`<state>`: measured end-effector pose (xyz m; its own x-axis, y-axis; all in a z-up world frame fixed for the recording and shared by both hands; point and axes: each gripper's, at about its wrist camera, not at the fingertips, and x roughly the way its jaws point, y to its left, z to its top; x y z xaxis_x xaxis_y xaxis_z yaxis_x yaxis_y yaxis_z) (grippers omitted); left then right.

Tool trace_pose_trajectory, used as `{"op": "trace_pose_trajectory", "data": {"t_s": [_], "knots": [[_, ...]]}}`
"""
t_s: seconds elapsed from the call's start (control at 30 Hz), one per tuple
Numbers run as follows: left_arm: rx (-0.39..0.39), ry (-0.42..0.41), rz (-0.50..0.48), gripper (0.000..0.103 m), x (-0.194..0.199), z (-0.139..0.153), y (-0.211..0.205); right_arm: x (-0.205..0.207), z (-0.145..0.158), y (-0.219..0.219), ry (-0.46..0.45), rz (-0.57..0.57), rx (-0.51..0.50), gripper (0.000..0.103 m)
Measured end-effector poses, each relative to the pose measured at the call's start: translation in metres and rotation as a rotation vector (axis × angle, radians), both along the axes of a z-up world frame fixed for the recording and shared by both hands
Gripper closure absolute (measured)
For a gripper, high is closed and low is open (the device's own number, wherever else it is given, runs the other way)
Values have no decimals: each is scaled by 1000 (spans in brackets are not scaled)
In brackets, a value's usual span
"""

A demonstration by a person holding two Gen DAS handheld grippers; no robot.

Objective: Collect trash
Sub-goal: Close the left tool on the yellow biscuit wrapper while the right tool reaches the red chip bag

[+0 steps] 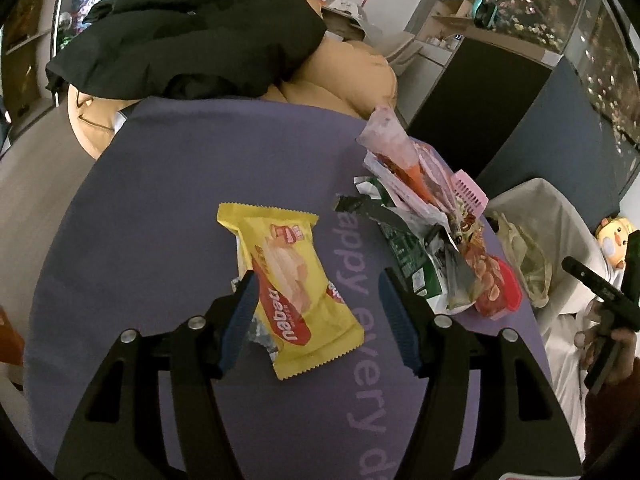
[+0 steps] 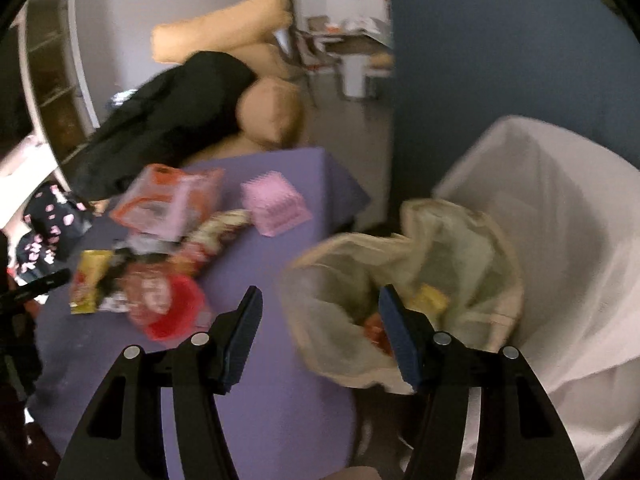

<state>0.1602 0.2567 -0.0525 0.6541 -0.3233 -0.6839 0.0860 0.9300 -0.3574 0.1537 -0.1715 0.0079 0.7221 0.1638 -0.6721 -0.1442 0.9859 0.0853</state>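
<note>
Left gripper [image 1: 316,284] stood apart over the purple cloth [image 1: 168,200], nothing pinched. One yellow wrapper [image 1: 292,284] lay flat between its fingers, nearer the left pad, running from 11 o'clock down to 5 o'clock. Wrapper heap [image 1: 432,232] lay at 2 o'clock, well apart from the jaws; several crumpled packets, count unclear, plus one pink comb [image 1: 470,192] and one red lid [image 1: 504,292].

Right gripper [image 2: 320,304] also stood apart and empty, above one open plastic bag [image 2: 400,272] with scraps inside, count unclear through blur. One white bin [image 2: 560,220] stood at 2 o'clock, touching the bag. One black garment [image 2: 168,112] lay at 11 o'clock.
</note>
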Motion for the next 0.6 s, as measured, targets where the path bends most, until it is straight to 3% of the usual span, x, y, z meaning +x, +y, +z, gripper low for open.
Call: {"op": "trace_pose_trajectory", "data": {"t_s": [0.1, 0.23, 0.6], "knots": [[5, -2, 8, 44, 0, 1, 1, 4, -2, 27, -3, 70, 15, 42], [8, -8, 19, 44, 1, 3, 6, 13, -13, 60, 90, 172, 21, 42], [20, 55, 79, 44, 28, -21, 16, 16, -27, 117, 93, 190, -81, 42]]}}
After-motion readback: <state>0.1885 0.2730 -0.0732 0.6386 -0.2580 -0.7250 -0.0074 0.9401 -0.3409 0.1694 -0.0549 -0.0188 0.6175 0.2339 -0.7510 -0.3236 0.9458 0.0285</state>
